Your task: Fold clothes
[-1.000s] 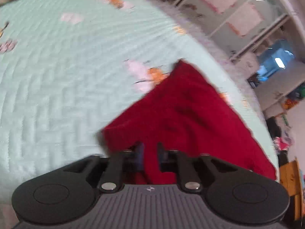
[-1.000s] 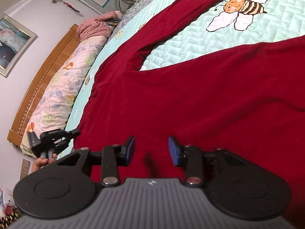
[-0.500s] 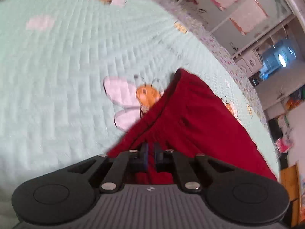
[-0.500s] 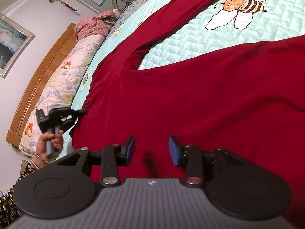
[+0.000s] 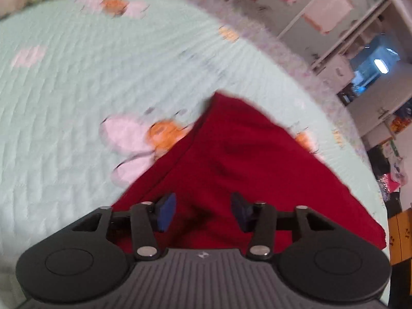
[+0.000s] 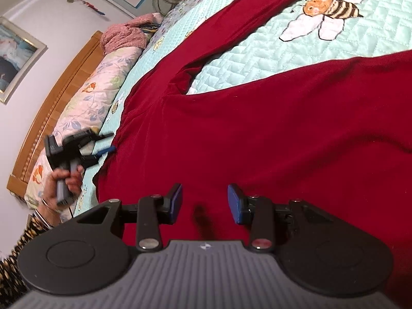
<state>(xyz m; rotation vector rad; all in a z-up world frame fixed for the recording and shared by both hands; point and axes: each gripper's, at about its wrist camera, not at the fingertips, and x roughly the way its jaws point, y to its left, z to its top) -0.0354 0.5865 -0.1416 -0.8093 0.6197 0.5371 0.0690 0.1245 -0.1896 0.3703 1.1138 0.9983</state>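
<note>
Right wrist view: the right gripper (image 6: pixel 204 203) tilts down over a red garment (image 6: pixel 270 134) spread on the quilt (image 6: pixel 373 43), its jaws partly apart with nothing between them. At far left, a hand (image 6: pixel 63 182) angles the left gripper (image 5: pixel 203 209) down at the garment's edge; its jaws are opening, pads clear of the cloth.

No readable text, label, brand or number appeared in either view; the wall posters were too blurred to read.
</note>
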